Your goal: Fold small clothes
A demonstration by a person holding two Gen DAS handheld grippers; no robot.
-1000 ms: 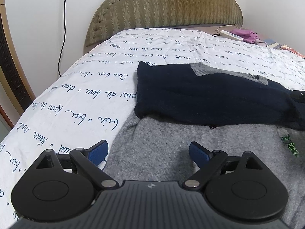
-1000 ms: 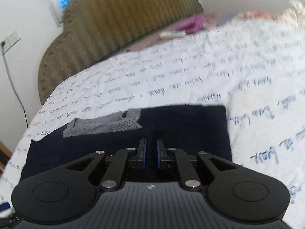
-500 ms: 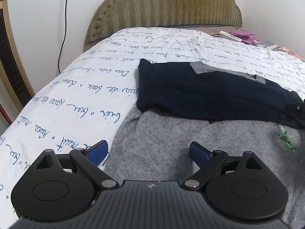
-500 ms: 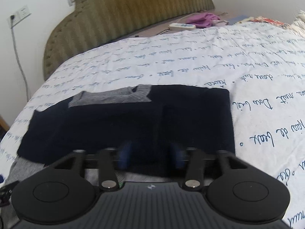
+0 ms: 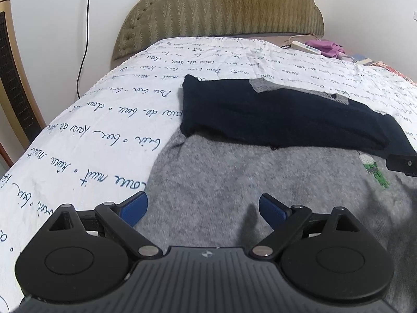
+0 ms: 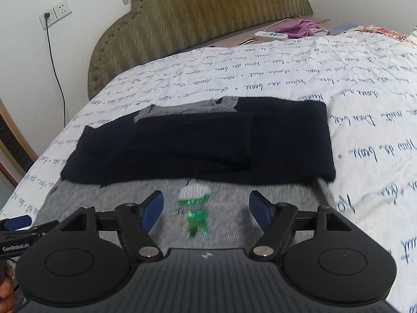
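A small sweater lies on the bed, its navy upper part (image 6: 198, 146) with a grey collar (image 6: 187, 108) folded down over its grey body (image 6: 104, 198). A green sequin figure (image 6: 195, 208) shows on the grey part. My right gripper (image 6: 206, 207) hovers over that figure, its jaws opening and nothing between its blue pads. In the left wrist view the navy fold (image 5: 273, 120) lies beyond the grey cloth (image 5: 234, 177). My left gripper (image 5: 203, 208) stands open above the grey cloth's left part, holding nothing.
The bed has a white sheet with blue script (image 5: 104, 135) and an olive padded headboard (image 5: 221, 7). A white power strip (image 6: 271, 35) and purple cloth (image 6: 299, 27) lie near the headboard. A wall socket with a black cable (image 6: 56, 13) is at left.
My right gripper went from shut on the navy cloth to open and drew back toward me, leaving the navy fold lying flat. The left gripper drifted slightly, still open.
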